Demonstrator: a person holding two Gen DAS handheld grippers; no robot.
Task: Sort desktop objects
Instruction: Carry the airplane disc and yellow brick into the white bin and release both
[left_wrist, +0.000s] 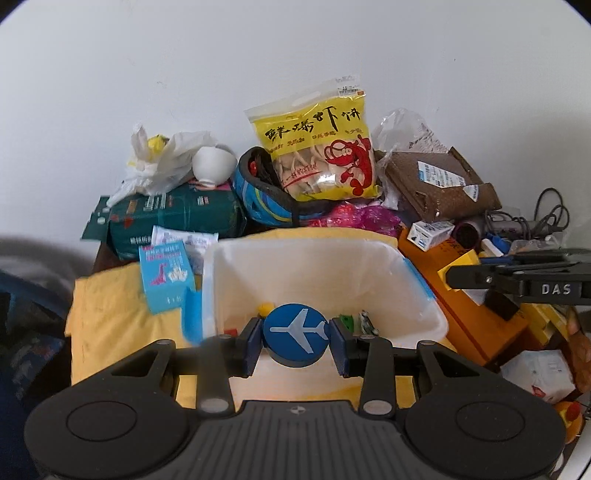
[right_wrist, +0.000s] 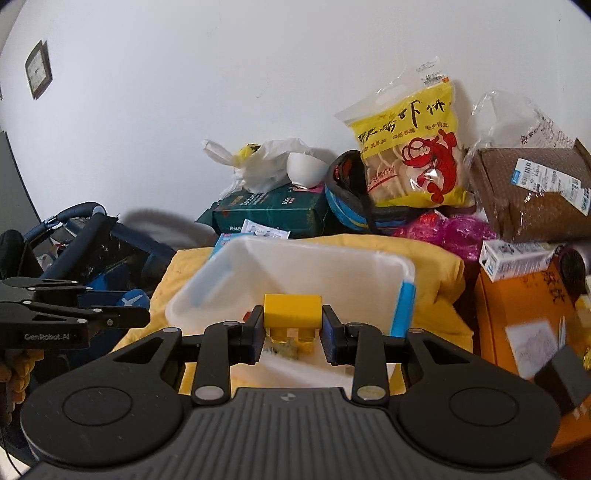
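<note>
Two hand-held tools hover at the near edge of a white plastic bin that sits on a yellow cloth on a crowded tabletop. The left tool is clamped on a round blue disc with a white airplane, its flat face turned toward the camera and pinched at its left and right edges. The right tool is clamped on a yellow building brick, whose long side runs crosswise between the fingers, studs pointing down. Both held pieces lie directly ahead of their tools and just above the bin's near rim, so the bin's open mouth is forward and slightly below each of them. A few small pieces already lie on the bin floor, including a green one and a yellow one. Neither hand looks clearly nearer to the bin; the disc seems a little further over the opening. Behind the bin stand a yellow snack bag with a red shrimp, a dark green packet, a white bowl and a brown box. An orange box lies to the right.
</note>
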